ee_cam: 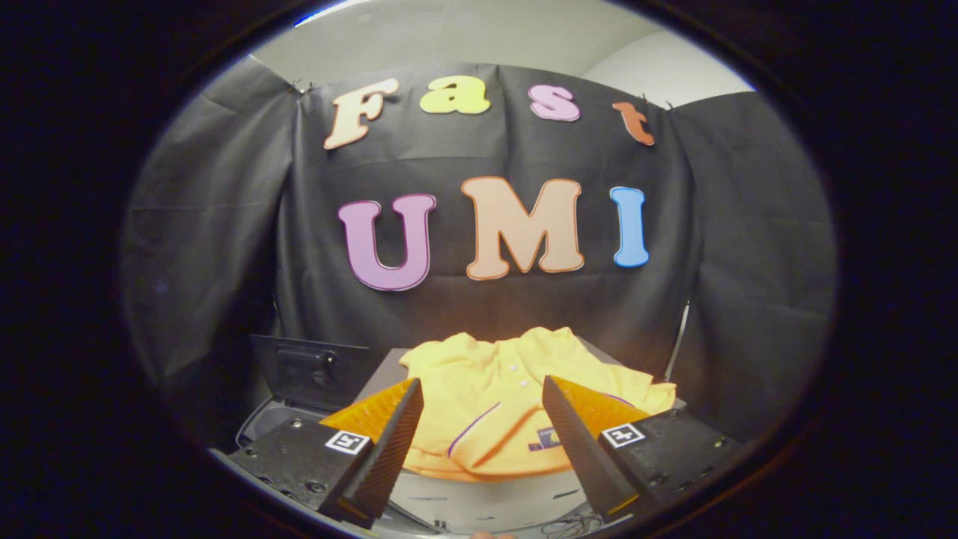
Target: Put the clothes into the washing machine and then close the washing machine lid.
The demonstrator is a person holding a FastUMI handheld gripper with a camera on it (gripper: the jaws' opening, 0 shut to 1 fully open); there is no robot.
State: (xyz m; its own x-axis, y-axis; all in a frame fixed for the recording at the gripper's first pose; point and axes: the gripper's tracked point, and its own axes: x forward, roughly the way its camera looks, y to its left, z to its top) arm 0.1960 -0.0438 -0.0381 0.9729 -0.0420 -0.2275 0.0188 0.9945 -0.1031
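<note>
Now the gripper (483,389) hangs with its fingers spread wide, and they touch nothing. Between them and just ahead lies a yellow shirt (494,397), flat on a grey surface (382,374). It has small white buttons and thin purple lines. Left of the shirt, a dark lid (307,367) stands up open, near the booth's wall. Under this lid I see a pale curved rim (258,423), partly hidden behind the left finger. Behind everything hangs black cloth (224,224).
</note>
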